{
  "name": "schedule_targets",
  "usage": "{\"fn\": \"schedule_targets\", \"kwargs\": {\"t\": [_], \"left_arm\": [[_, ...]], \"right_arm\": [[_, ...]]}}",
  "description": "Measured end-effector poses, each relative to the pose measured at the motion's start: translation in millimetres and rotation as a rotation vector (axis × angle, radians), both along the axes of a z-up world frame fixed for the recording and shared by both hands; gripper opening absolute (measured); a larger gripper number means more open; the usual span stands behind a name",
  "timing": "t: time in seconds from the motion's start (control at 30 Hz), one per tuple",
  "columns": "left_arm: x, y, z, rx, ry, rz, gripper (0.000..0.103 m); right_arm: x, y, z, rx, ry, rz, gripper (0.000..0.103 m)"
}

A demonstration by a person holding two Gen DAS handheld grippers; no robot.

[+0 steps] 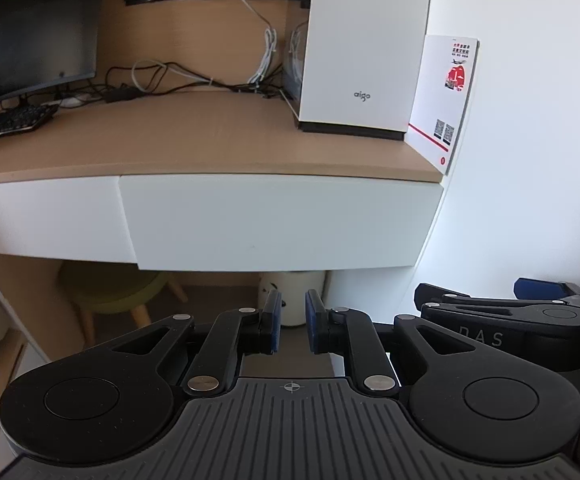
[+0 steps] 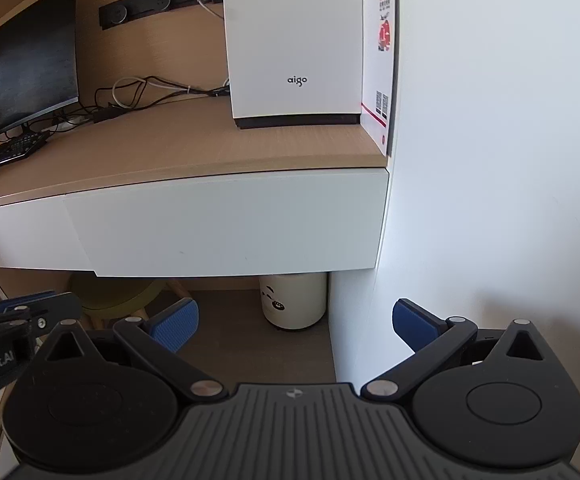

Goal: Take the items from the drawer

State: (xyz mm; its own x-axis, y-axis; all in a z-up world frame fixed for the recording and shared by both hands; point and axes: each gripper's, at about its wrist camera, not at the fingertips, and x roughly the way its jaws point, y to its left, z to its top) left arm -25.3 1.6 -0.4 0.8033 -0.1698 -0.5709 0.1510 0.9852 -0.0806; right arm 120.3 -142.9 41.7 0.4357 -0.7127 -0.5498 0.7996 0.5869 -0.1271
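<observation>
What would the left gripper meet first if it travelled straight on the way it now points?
Probably the white cylindrical bin with a panda face under the desk, seen between the left gripper; depth is unclear.

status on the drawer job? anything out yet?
Done: nothing that shows. The white drawer under the desk top is fully shut, and no item from it is in view. In hand: nothing. The left gripper is nearly shut on air; the right gripper is wide open and empty. Both sit short of the drawer front, below its level. Left: open the drawer, then take the items out.
</observation>
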Motion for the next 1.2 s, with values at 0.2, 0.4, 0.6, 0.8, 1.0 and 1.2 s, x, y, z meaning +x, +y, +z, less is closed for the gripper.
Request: {"fn": "schedule_targets", "kwargs": {"t": [0.2,0.4,0.6,0.8,1.0,1.2], "left_arm": [[-6.1,3.1,-3.0,0.001,0.015,0.003,0.016],[-8.6,5.1,-3.1,0.000,0.017,0.002,0.016],[-8.5,4.8,-3.3,0.000,0.018,-0.005,0.016],[-7.5,2.1,-2.7,0.001,0.017,-0.016,0.016],[-1.3,0.1,-2.4,0.001,0.024,-0.027,0.016],[1.7,-1.8,-3.5,0.002,0.030,-0.047,0.016]], "right_arm": [[-0.5,5.2,-6.0,0.017,0.015,0.011,0.103],[0.0,11.1,-9.3,0.020,0.021,0.025,0.103],[0.0,11.4,-8.5,0.020,0.020,0.019,0.103],[-0.6,10.4,-8.3,0.022,0.022,0.014,0.103],[-1.1,9.7,-8.7,0.025,0.024,0.013,0.103],[-3.5,5.7,-8.7,0.028,0.021,-0.004,0.103]]}}
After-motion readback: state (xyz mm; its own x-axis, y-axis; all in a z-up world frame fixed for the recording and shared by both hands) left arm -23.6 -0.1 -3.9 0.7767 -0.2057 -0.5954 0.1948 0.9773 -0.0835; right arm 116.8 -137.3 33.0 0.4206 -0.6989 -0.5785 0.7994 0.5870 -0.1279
